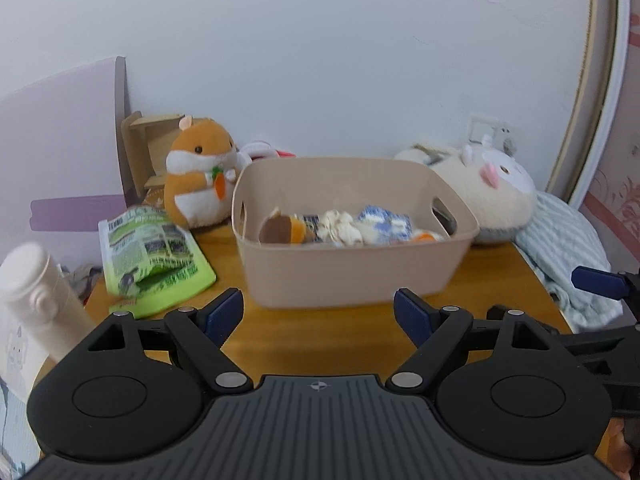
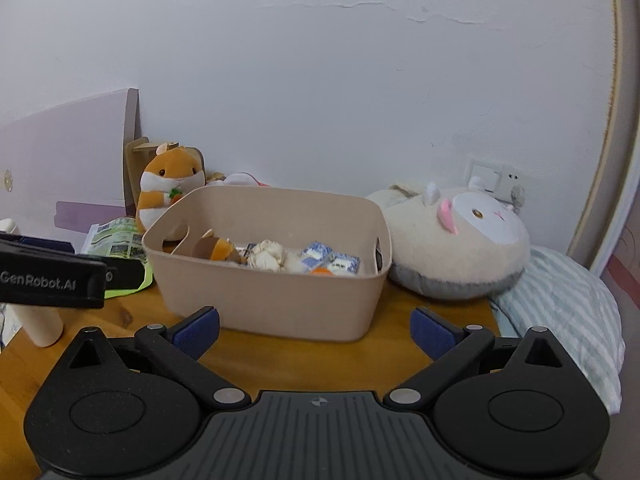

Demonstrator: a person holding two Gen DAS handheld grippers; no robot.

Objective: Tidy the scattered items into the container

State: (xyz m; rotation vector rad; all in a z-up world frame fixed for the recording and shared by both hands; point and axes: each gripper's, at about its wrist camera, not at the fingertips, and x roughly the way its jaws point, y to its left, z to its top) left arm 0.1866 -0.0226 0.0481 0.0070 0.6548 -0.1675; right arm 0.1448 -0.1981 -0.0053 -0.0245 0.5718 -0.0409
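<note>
You can read only one text: "GenRobot.AI", in pale letters on the black side of the left gripper [image 2: 52, 276], seen at the left edge of the right wrist view. The green printed packet [image 1: 152, 256] lying left of the container [image 1: 344, 272] carries print and a few large characters, probably a product name, but it's too blurred for you to read.

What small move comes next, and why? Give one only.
Probably swing the left gripper toward the green printed pouch lying on the wooden table left of the beige plastic bin. Both grippers are open and empty, the right gripper included, and that pouch is loose outside the bin.
</note>
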